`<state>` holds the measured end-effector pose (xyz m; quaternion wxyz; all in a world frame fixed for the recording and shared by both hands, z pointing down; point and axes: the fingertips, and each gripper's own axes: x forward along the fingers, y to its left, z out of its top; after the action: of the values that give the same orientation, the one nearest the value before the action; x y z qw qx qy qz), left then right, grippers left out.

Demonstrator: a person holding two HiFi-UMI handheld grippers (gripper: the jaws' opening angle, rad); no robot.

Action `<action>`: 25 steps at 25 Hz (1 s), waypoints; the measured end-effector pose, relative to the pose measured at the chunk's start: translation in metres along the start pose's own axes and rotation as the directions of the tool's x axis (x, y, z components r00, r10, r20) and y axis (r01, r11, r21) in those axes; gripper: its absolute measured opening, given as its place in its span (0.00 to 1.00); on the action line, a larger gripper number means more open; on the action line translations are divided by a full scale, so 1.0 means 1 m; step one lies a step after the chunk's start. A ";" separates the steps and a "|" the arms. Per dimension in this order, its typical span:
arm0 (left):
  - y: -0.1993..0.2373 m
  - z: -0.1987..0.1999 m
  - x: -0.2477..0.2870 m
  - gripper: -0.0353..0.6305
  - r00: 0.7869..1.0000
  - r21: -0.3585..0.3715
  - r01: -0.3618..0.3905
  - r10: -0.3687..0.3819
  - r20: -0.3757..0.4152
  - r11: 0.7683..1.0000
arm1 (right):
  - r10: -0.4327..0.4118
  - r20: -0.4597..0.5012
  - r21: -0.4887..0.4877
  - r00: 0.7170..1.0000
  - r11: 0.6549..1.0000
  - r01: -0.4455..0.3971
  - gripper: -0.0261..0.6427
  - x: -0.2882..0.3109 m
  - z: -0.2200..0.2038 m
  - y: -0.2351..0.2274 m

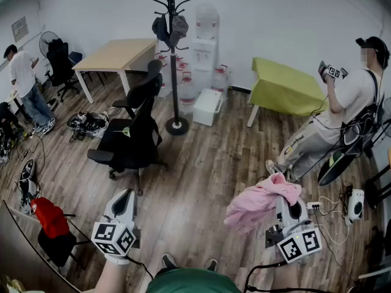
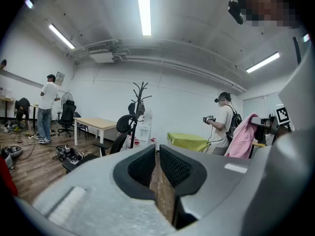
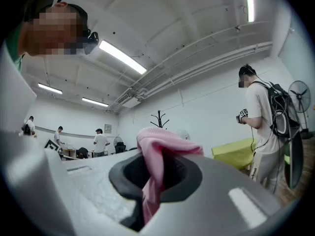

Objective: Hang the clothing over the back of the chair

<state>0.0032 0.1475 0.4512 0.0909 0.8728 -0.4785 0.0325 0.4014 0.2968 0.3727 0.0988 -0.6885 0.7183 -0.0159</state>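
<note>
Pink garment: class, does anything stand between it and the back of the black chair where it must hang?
Nothing visible does: only bare wood floor lies between the pink garment, clamped in the right gripper, and the black chair.

No readable text; trouser-leg print (image 1: 294,144) too blurred.

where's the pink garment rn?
Head view, lower right: the pink garment hangs clamped in the right gripper, well right of the black office chair.
</note>
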 end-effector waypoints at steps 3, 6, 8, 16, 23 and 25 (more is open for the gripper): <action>-0.028 0.002 0.000 0.11 1.000 0.018 -0.001 0.001 0.002 1.000 | 0.015 -0.007 0.016 1.000 1.000 -0.015 0.07 -0.003 -0.003 -0.019; -0.047 0.005 -0.005 0.11 1.000 0.034 -0.007 0.007 0.011 0.999 | 0.034 -0.008 0.026 0.999 0.999 -0.034 0.07 -0.006 -0.004 -0.029; -0.055 0.006 -0.011 0.11 1.000 0.043 -0.023 0.022 0.017 0.999 | 0.055 -0.007 0.037 0.998 0.998 -0.054 0.07 -0.006 -0.004 -0.033; -0.085 -0.006 -0.022 0.11 0.994 0.060 -0.107 0.108 -0.005 0.992 | 0.111 -0.080 0.123 0.991 0.987 -0.101 0.07 -0.004 -0.019 -0.068; -0.077 -0.020 -0.042 0.11 0.985 0.037 -0.174 0.174 -0.002 0.984 | 0.142 -0.124 0.131 0.982 0.983 -0.125 0.07 0.011 -0.035 -0.079; -0.066 -0.018 -0.043 0.11 0.981 0.031 -0.195 0.195 0.003 0.980 | 0.147 -0.133 0.124 0.980 0.984 -0.130 0.07 0.020 -0.036 -0.077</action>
<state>0.0359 0.2216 0.4543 0.0739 0.8229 -0.5612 0.0488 0.4708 0.2686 0.4178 0.0879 -0.6271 0.7676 -0.0991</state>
